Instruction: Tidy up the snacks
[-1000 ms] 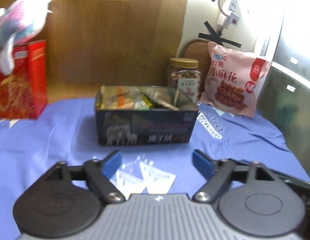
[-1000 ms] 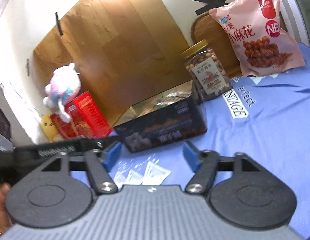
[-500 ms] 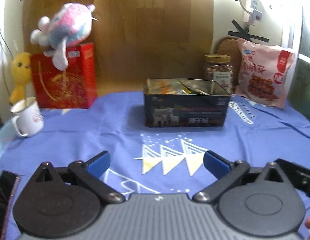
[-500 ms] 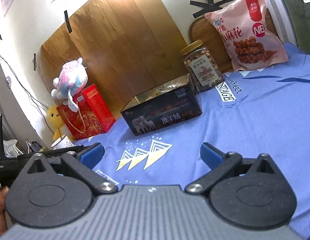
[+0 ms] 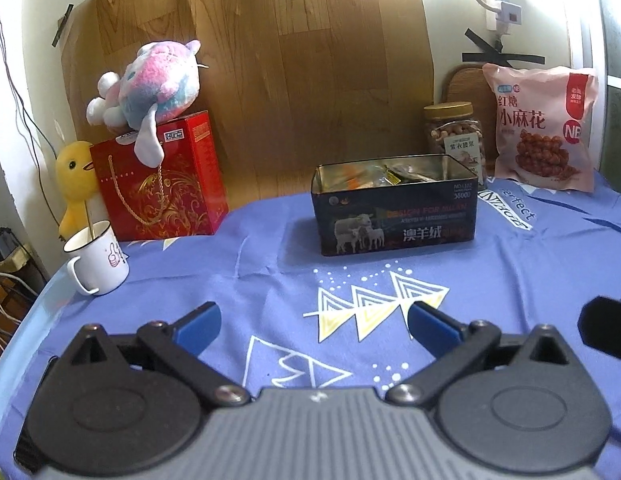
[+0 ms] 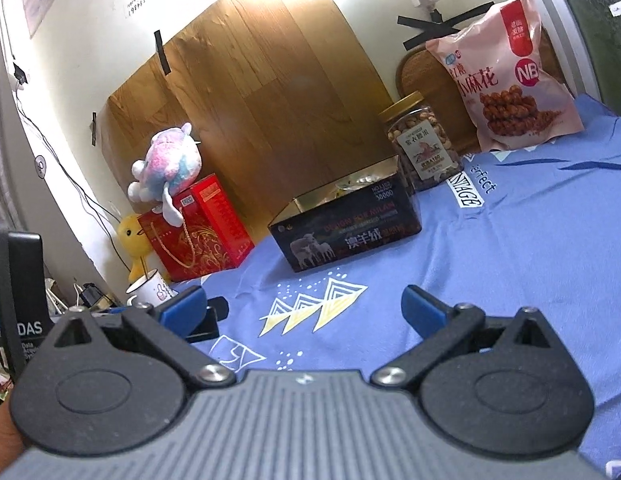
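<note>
Left gripper (image 5: 312, 322) spread and empty, right gripper (image 6: 304, 306) likewise, snack tin (image 5: 394, 216) well beyond

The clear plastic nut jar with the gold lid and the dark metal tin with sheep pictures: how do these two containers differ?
The clear plastic nut jar with the gold lid is round and upright, while the dark metal tin with sheep pictures is low and rectangular. The jar is closed by its lid; the tin is open, with snack wrappers showing inside. The jar's wall shows its nuts; the tin's wall is opaque. Both stand on the blue printed cloth.
</note>
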A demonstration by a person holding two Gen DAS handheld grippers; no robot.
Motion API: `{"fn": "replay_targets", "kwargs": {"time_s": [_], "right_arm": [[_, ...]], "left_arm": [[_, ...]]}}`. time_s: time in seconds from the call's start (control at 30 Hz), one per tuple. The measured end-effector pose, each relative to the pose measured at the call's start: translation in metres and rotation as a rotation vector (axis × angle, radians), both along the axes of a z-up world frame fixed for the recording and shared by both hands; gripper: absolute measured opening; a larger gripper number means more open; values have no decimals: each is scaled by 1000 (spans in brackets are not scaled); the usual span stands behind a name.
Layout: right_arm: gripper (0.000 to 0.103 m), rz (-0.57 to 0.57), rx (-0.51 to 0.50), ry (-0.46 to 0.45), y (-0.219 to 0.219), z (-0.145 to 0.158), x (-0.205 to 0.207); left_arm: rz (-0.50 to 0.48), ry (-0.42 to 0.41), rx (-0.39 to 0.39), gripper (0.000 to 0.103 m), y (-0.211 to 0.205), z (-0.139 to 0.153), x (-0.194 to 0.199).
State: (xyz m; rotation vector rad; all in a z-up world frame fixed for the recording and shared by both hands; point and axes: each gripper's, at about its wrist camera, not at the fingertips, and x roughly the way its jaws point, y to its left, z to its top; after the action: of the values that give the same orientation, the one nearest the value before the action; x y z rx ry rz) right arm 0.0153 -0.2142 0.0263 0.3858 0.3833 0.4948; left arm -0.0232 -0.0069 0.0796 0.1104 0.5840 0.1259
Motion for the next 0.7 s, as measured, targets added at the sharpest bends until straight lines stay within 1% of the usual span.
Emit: {"fn": "replay_targets", "kwargs": {"time_s": [0.1,0.2,0.4,0.7], "right_arm": [[103,-2,5,3,-2,-2,0],[103,-2,9,8,-3,-3,1],[103,-5,23,26,-5,-8,3],[103,6,20,42,-3,-12,7]], "left_arm": [[13,-3,8,103,0,-2,0],[31,-5,38,103,-1,-4,2],[82,-36,164,103,-10,-8,4],[92,-25,194,103,-10,-14,9]]}}
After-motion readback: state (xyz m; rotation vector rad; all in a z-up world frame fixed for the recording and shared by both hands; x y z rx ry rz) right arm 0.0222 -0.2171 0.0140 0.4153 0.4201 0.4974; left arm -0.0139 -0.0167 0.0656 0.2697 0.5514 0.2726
